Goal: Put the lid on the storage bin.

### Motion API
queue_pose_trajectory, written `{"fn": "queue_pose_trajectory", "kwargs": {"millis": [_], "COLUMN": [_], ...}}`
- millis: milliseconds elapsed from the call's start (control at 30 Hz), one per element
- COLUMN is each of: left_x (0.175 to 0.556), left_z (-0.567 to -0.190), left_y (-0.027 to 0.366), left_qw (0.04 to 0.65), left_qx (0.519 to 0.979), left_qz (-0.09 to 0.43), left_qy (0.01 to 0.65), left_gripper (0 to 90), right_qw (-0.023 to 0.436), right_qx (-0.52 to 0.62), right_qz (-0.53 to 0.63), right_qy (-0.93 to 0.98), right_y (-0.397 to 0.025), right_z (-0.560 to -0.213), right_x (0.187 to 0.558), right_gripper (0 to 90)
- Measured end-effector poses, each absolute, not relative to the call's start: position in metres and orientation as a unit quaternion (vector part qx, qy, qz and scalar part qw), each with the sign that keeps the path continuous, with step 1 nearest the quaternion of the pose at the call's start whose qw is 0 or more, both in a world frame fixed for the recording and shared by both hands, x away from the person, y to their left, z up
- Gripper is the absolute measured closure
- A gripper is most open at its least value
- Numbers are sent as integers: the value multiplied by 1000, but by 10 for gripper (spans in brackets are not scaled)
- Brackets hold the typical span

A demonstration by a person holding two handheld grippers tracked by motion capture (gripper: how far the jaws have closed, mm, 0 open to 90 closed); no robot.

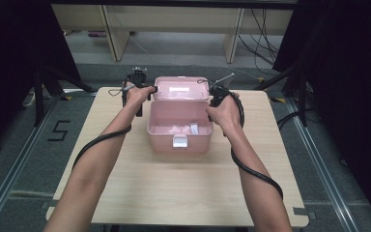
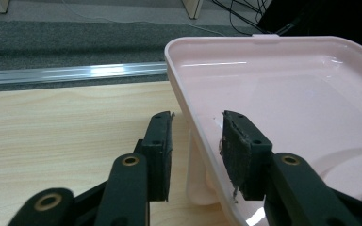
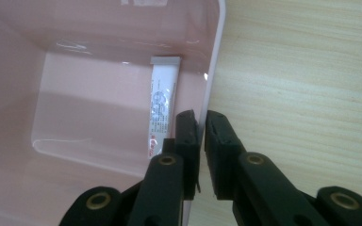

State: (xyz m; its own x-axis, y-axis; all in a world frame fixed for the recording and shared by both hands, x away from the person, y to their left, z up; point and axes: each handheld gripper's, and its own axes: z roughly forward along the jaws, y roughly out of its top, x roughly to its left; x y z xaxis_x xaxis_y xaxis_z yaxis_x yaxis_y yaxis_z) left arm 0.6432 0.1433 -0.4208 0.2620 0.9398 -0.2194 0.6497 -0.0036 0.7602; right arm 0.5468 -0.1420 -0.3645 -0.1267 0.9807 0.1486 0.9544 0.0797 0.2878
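A pink plastic box [image 1: 164,141] stands open in the middle of the wooden table, its lid [image 1: 181,89] tipped back. A white tube [image 3: 162,106] lies inside against the right wall [image 3: 214,61], also seen as the tube [image 1: 193,129] from above. My left gripper [image 2: 195,134] is open and straddles the lid's left rim [image 2: 184,89], one jaw outside and one inside. In the high view the left gripper [image 1: 145,93] sits at the lid's left corner. My right gripper [image 3: 201,125] is shut on the box's right wall, shown from above as the right gripper [image 1: 216,100].
The box has a white latch [image 1: 180,141] on its front. The table [image 1: 174,193] has bare wood all around the box. A metal rail [image 2: 75,73] runs along the floor beyond the far edge. Furniture legs [image 1: 117,34] stand farther back.
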Motion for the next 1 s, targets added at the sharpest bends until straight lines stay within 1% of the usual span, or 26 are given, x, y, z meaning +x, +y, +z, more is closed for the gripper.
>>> {"fn": "queue_pose_trajectory", "kwargs": {"millis": [67, 100, 167, 267, 300, 367, 700, 800, 1000], "left_x": [644, 644, 645, 646, 647, 648, 656, 657, 658], "left_z": [-421, -422, -421, -421, -420, -421, -417, -417, -419], "left_y": [142, 140, 140, 137, 137, 135, 131, 132, 134], "left_qw": [399, 406, 399, 399, 390, 393, 384, 378, 385], "left_qx": [686, 678, 685, 677, 684, 677, 679, 681, 664], "left_qz": [177, 176, 174, 173, 171, 170, 167, 163, 153], "left_qy": [582, 587, 584, 594, 592, 598, 603, 606, 622], "left_gripper": [646, 648, 657, 673, 680, 687, 716, 739, 760], "right_qw": [44, 42, 43, 43, 43, 43, 43, 43, 41], "right_qx": [660, 659, 660, 658, 656, 659, 653, 653, 661], "right_qz": [161, 160, 160, 160, 159, 158, 162, 161, 160], "right_qy": [733, 733, 732, 734, 736, 734, 739, 738, 732], "right_y": [-142, -142, -142, -142, -142, -142, -144, -143, -143], "right_z": [-365, -365, -364, -365, -365, -365, -366, -366, -367], "right_x": [547, 547, 547, 547, 546, 547, 547, 548, 547], "right_gripper": [849, 849, 849, 851, 850, 851, 854, 854, 854]}}
